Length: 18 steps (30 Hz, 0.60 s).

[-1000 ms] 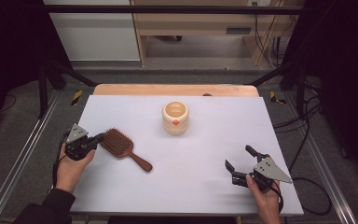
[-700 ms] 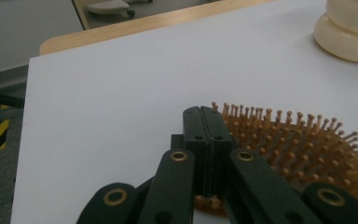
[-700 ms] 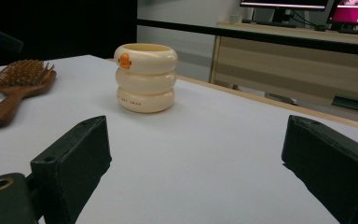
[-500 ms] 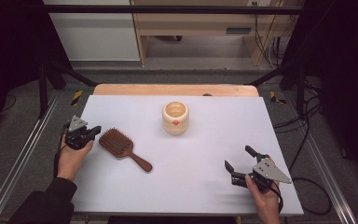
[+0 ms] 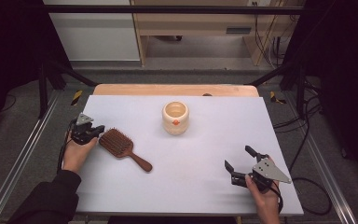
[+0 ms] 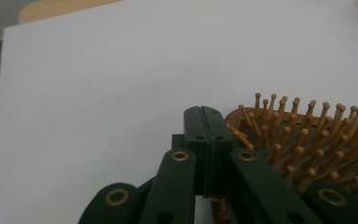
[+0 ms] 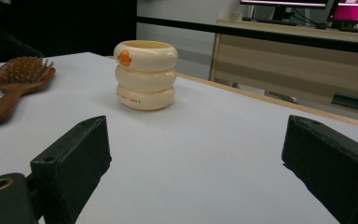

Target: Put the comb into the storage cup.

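**Closed left fingers at the edge of the hairbrush head**

The brown wooden paddle hairbrush (image 5: 122,148) lies bristle-side up on the white table (image 5: 205,154), its handle running away from the left gripper (image 5: 94,131). That gripper sits just beside the outer edge of the brush head, and its fingers (image 6: 208,140) are pressed flat together with nothing between them; in the left gripper view they stand right against the head's rim, though actual contact cannot be told. The right gripper (image 5: 238,164) rests well away from the hairbrush, near the front of the table, its fingers (image 7: 77,158) wide apart and empty.

With the fingers closed, the step looks like a nudge or slide of the brush rather than a pick-up. To do it well, I would press low on the solid wooden rim, not on the pins, and push along the line of the handle so that the brush slides straight instead of pivoting. A slow, level push suits the smooth table surface.

The brush head is a broad rounded oval of polished reddish wood, set with rows of thin wooden pins tipped with small balls; they look springy and offer poor purchase. The handle is slim and tapered. Beyond the hairbrush stands a cream, glossy cup shaped like three stacked rings (image 5: 175,117), bearing a small orange mark.
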Motion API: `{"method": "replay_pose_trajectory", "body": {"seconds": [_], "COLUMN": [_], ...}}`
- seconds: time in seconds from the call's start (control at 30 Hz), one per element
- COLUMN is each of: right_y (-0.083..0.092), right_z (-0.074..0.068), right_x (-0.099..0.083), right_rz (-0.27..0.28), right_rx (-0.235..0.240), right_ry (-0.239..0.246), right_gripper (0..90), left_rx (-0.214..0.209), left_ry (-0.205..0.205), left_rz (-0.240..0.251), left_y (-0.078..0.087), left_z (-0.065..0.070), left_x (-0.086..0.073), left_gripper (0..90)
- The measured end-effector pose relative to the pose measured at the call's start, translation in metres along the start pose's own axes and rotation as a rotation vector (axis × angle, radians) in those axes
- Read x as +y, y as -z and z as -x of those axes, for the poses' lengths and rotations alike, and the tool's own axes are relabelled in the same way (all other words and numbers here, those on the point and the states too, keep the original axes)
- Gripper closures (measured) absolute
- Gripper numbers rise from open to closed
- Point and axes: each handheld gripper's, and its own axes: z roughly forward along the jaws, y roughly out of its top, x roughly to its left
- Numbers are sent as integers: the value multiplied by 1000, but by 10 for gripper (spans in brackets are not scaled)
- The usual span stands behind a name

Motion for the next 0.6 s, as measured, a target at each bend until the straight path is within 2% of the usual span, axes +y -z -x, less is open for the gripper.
{"method": "replay_pose_trajectory", "body": {"seconds": [0.1, 0.2, 0.5, 0.6], "right_y": [0, 0, 0, 0], "right_z": [0, 0, 0, 0], "right_x": [0, 0, 0, 0], "right_rz": [0, -2, -2, -2], "right_rx": [1, 2, 2, 4], "right_ry": [0, 0, -2, -3], "right_gripper": [77, 78, 78, 78], "left_rx": [0, -17, -63, -75], "left_ry": [-7, -3, -75, -88], "left_rz": [-8, -9, -34, -47], "left_y": [-1, -2, -5, -4], "left_z": [1, 3, 24, 31], "left_x": [0, 0, 5, 6], "left_gripper": [900, 900, 900, 900]}}
